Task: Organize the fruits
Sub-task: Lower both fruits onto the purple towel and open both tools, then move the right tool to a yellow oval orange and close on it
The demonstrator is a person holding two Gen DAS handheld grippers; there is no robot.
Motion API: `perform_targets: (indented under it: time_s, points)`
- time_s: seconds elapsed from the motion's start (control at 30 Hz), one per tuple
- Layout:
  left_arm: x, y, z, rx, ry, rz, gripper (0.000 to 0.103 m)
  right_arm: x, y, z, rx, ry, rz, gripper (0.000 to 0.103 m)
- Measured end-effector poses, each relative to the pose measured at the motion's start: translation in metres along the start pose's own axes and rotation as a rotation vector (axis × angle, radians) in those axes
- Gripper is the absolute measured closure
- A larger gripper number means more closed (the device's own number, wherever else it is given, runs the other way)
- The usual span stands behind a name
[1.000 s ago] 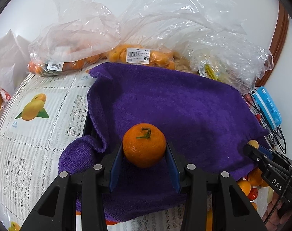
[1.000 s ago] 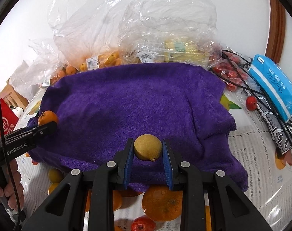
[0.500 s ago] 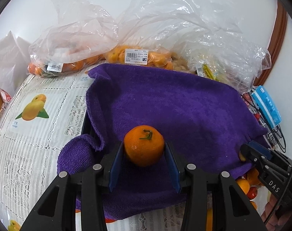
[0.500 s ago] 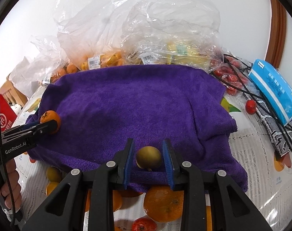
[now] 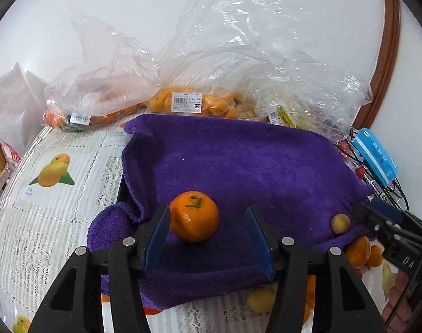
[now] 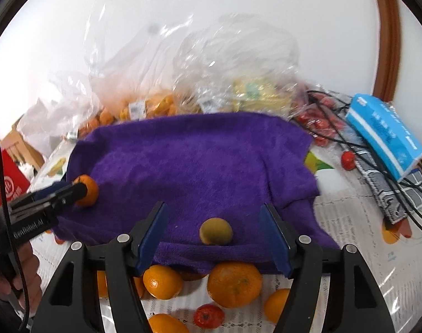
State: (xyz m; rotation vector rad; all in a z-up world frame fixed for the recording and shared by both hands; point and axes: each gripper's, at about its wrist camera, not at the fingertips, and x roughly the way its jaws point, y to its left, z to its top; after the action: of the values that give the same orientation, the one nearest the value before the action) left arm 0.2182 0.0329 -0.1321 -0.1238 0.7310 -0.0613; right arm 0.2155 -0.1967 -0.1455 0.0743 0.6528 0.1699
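I have both grippers releasing onto the purple towel. The left gripper has its fingers spreading, and the mandarin sits between them near the towel's front-left fold, touching the left pad or very nearly so, clear of the right one. The right gripper has its fingers spreading wide, with the small yellow-green fruit lying free between them at the towel's front edge.

My worry is rolling: the small fruit rests right by the hem (the towel seems to drop off there), so a nudge from a pad as I back away could tip it onto the loose fruit on the worktop below. The mandarin could likewise be dragged by the left pad.

Counted: two fruits on the towel, two grippers, one blue box. In front of the towel I count at least five loose oranges and one small red fruit; bagged fruit behind is uncountable.
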Motion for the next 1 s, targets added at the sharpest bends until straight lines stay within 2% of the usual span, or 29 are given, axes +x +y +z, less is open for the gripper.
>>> perform_targets:
  time_s: [0.07,0.2,0.43,0.6,0.9,1.0]
  points:
    - [-0.002,-0.002,0.000,0.002,-0.007,-0.008,0.049,-0.007,-0.004,-0.001,0.016,-0.009,-0.019,0.031]
    - [-0.006,-0.004,-0.001,0.000,-0.020,-0.015,0.049,-0.021,-0.017,-0.009,0.038,-0.006,-0.056,0.031]
    - [-0.014,-0.009,-0.004,0.016,-0.047,-0.020,0.049,-0.040,-0.043,-0.039,0.044,0.043,-0.152,0.031]
    - [-0.015,-0.013,-0.010,0.038,-0.039,-0.024,0.049,-0.047,-0.053,-0.057,0.059,0.059,-0.153,0.031]
    - [-0.014,-0.015,-0.019,0.050,0.005,-0.039,0.049,-0.030,-0.046,-0.066,0.033,0.081,-0.129,0.045]
    - [-0.012,-0.014,-0.018,0.044,0.017,-0.054,0.049,-0.020,-0.043,-0.068,0.022,0.099,-0.140,0.061]
